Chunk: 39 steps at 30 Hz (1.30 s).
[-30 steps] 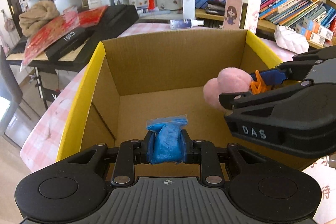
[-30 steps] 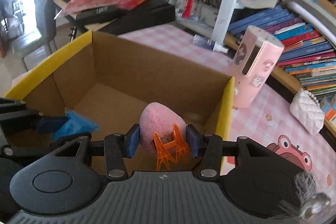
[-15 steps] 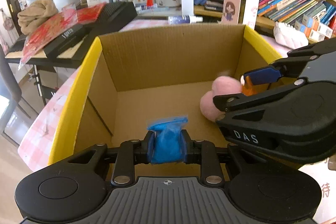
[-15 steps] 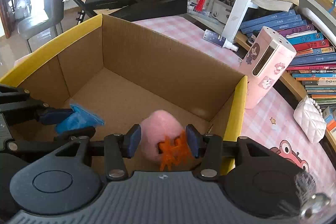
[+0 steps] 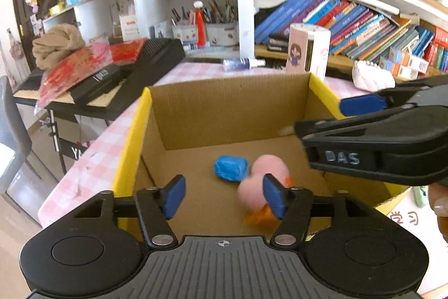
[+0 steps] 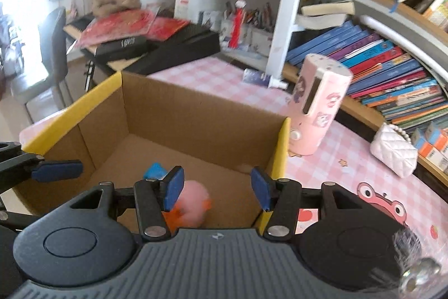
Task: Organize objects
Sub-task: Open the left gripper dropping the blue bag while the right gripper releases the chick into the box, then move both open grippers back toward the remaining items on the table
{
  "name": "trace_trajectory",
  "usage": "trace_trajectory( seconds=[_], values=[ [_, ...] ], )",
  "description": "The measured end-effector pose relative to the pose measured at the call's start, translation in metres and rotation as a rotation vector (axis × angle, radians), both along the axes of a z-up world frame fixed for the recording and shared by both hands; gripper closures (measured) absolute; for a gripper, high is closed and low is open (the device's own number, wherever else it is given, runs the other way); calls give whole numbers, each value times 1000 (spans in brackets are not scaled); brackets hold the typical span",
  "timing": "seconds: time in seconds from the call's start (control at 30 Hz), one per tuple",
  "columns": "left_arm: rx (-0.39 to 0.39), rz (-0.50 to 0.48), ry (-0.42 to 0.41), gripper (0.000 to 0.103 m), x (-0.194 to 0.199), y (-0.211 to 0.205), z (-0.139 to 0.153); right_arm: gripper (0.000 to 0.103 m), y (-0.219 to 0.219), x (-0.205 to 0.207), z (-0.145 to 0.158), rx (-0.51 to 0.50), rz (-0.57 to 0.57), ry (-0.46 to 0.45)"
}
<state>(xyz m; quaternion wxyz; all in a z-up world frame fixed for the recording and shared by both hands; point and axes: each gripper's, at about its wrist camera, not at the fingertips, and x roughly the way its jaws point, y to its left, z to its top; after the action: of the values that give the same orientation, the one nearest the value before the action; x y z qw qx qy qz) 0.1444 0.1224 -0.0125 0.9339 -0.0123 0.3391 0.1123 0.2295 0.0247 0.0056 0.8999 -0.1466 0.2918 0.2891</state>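
Down on the floor of the cardboard box (image 5: pixel 232 108) lie two things: a blue packet (image 5: pixel 231 167) and, just to its right, a pink plush ball (image 5: pixel 261 184) with an orange clip (image 5: pixel 259 215) at its near end. Packet and ball look to be touching or nearly so; the plush and clip are blurred, so finer detail is lost. From the right wrist view the same ball (image 6: pixel 194 205) sits low in the box near the yellow-edged right wall, with the packet (image 6: pixel 154 170) beyond it.

Both tongs are released — the left gripper (image 5: pixel 222 196) hovers over the near edge of the box with its blue pads spread wide and nothing between them, and the right gripper (image 6: pixel 215 188) is likewise spread and empty above the box.

Outside, a pink-checked tablecloth (image 6: pixel 212 74) covers the table. A pink cylindrical case (image 6: pixel 317 108) stands just beside the box's right wall, a white quilted purse (image 6: pixel 393 156) farther right, and a small spray bottle (image 5: pixel 243 64) lies behind — bookshelves (image 5: pixel 350 16) rise beyond.
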Motion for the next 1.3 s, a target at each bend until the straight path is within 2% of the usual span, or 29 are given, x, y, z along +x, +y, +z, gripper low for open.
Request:
trace_trajectory(
  seconds=[0.3,0.6,0.73,1.07,1.3],
  values=[
    [-12,13,-61,34,-36,1,12,45,-26,-42,18,58,-107,-80],
    [-10,28,-95,33,-77,3,20,45,-51,-91,22,99,-214,-151],
    [-10,36,-91,33,-97,2,20,45,-57,-112,16,89,-243,-133],
    [-34,59,-44,32,-138,4,11,42,-54,-164,-4,31,-225,-91],
    [-52,65,-15,32,-160,4,4,41,-54,-183,-13,-3,-212,-61]
  ],
)
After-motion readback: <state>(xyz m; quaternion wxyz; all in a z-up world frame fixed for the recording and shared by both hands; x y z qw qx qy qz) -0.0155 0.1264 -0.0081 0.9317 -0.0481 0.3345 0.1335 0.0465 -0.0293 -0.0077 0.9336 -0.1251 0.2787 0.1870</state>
